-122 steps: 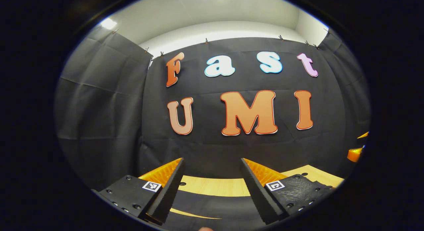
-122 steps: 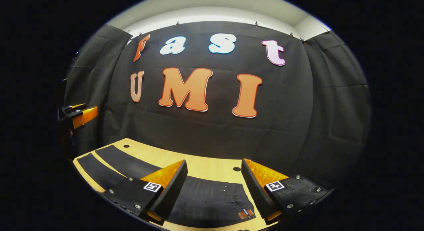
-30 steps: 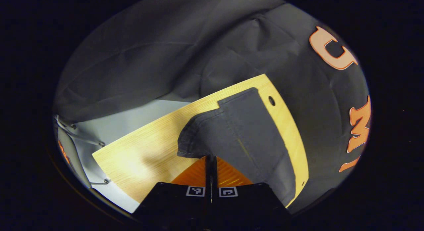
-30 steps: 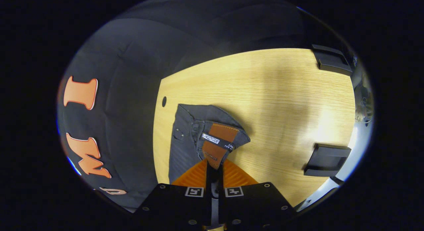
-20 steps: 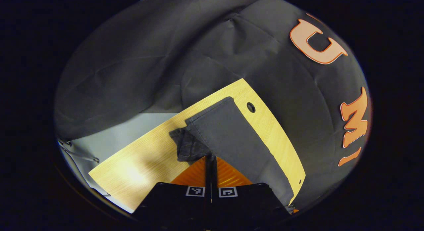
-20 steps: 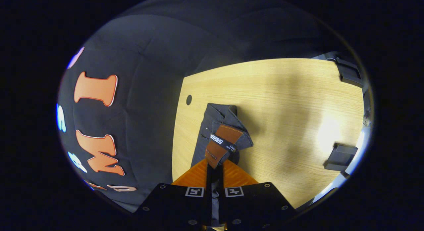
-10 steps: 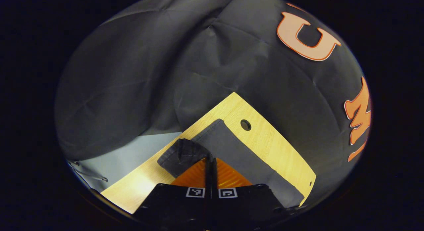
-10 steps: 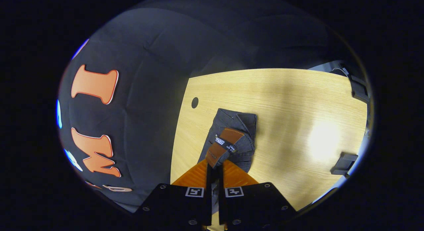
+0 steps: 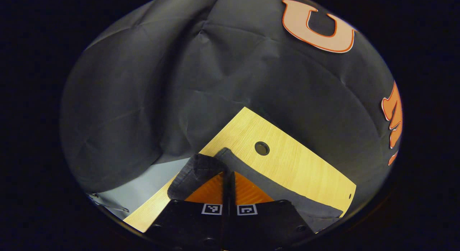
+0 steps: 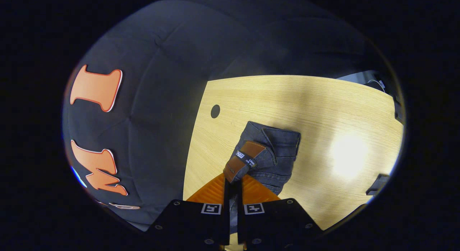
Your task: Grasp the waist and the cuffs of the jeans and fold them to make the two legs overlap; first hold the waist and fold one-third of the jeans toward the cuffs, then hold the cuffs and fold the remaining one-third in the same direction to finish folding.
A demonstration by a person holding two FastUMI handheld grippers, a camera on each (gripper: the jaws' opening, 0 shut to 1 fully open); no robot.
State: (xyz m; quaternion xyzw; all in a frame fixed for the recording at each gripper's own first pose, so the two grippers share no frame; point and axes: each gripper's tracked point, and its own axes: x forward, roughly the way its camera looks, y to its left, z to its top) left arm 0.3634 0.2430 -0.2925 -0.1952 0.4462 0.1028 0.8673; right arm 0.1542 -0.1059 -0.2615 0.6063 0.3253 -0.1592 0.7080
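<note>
Dark grey jeans (image 9: 273, 195) lie along the back of a light wooden table (image 9: 298, 164). In the left gripper view my left gripper (image 9: 228, 174) is shut on the near leg's cuff (image 9: 196, 170), lifted and curled over the other leg. In the right gripper view my right gripper (image 10: 233, 182) is shut on the waistband beside its brown leather patch (image 10: 244, 155). The raised waist (image 10: 278, 150) is bunched and folded back, casting a shadow on the tabletop.
A round hole (image 9: 262, 148) pierces the table near the cuffs, and another hole (image 10: 215, 111) sits near the waist. The table's back edge meets the black cloth wall. A dark block (image 10: 377, 188) sits at the table's far right edge. Grey floor (image 9: 143, 188) lies past the left end.
Both grippers came down from open, closed on the cuff and the waistband, and over the last second carried them toward the table's back edge, drawing the near leg over the far one.
</note>
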